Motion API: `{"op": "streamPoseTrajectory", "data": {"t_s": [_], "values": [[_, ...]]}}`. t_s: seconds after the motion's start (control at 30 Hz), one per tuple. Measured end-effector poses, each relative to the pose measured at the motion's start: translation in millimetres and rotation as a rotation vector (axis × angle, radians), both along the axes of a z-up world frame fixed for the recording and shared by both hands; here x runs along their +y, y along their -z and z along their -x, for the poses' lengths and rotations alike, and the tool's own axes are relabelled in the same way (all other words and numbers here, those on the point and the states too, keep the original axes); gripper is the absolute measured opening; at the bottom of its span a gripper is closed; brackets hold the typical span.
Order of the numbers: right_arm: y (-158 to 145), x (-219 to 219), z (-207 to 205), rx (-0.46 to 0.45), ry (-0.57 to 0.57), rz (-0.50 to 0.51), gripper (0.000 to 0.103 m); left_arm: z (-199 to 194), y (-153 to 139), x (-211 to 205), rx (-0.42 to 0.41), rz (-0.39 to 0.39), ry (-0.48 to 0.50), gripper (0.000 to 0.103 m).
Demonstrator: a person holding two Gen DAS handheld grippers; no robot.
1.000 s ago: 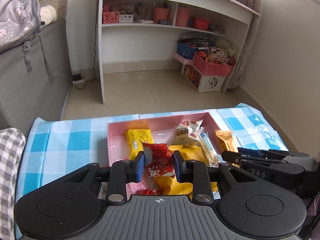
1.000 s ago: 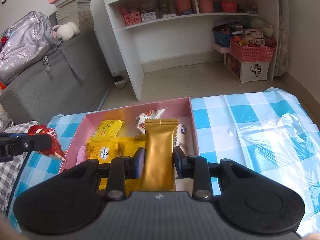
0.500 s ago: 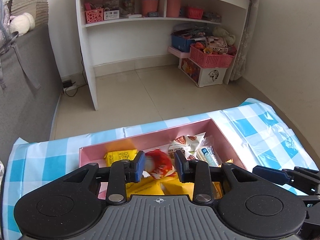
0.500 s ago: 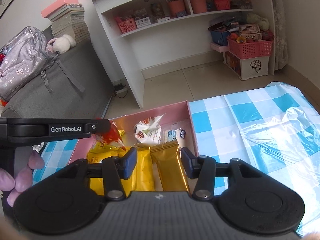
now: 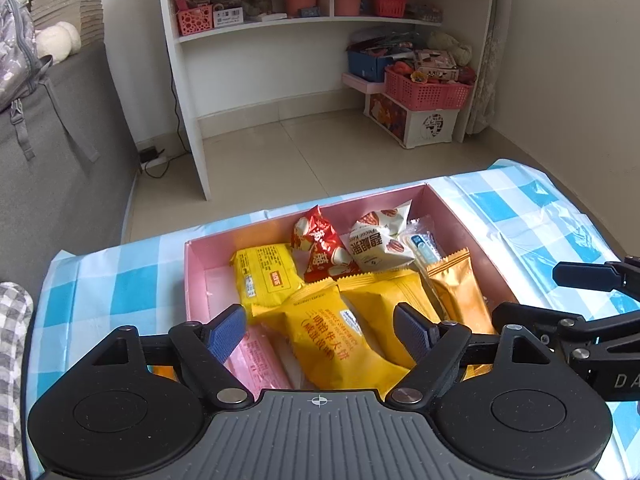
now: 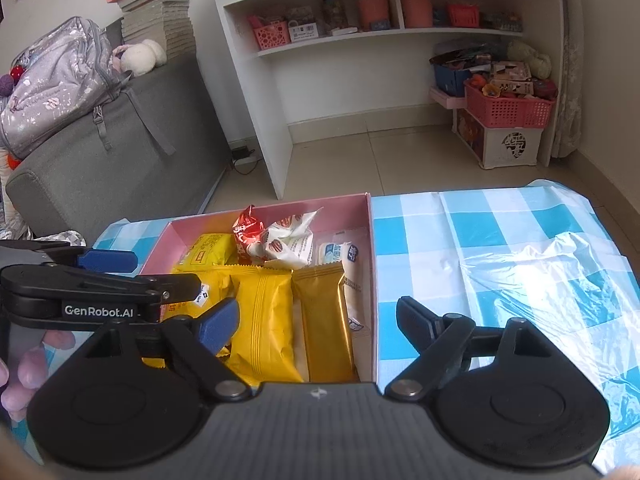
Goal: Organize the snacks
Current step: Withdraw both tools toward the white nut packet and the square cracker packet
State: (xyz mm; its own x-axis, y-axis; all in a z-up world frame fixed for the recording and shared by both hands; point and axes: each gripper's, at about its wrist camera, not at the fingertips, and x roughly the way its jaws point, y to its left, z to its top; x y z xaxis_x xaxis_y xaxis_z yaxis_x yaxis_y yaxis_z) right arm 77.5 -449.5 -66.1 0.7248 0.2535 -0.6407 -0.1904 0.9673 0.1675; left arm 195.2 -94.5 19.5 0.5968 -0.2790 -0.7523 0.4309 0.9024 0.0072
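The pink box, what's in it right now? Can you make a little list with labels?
container: pink box on a blue checked cloth
back row: red packet, white packet
front row: yellow packets, gold packet, pink packet
left gripper: jaws opening, nothing between them
right gripper: jaws opening, pads clear of the gold packet below

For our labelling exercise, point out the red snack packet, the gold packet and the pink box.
red snack packet [image 5: 320,250], left wrist view, middle of wrapper
gold packet [image 6: 326,320], right wrist view, centre of its face
pink box [image 5: 196,280], left wrist view, left wall
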Motion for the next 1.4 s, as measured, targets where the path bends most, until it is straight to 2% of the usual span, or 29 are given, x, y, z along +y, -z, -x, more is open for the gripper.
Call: {"op": "streamPoseTrajectory", "data": {"t_s": [0.17, 0.33, 0.5, 0.67, 0.93, 1.17, 1.4], "values": [[2, 0, 9, 0.008, -0.043, 0.057, 0.092, 21, 0, 17, 0.016, -0.019, -0.011, 0.086], [5, -3, 19, 0.019, -0.077, 0.099, 0.094, 41, 6, 35, 0.046, -0.041, -0.035, 0.088], [7, -5, 28, 0.037, -0.105, 0.123, 0.096, 58, 14, 52, 0.086, -0.03, -0.085, 0.09], [15, -2, 38, 0.072, -0.163, 0.166, 0.098, 71, 25, 63, 0.121, 0.028, -0.142, 0.09], [35, -3, 52, 0.114, -0.265, 0.245, 0.098, 90, 48, 69, 0.096, 0.104, -0.179, 0.09], [49, -1, 59, 0.155, -0.375, 0.307, 0.098, 92, 67, 71, 0.094, 0.188, -0.221, 0.09], [58, -7, 59, 0.171, -0.386, 0.346, 0.091, 91, 74, 67, 0.081, 0.238, -0.243, 0.086]]}}
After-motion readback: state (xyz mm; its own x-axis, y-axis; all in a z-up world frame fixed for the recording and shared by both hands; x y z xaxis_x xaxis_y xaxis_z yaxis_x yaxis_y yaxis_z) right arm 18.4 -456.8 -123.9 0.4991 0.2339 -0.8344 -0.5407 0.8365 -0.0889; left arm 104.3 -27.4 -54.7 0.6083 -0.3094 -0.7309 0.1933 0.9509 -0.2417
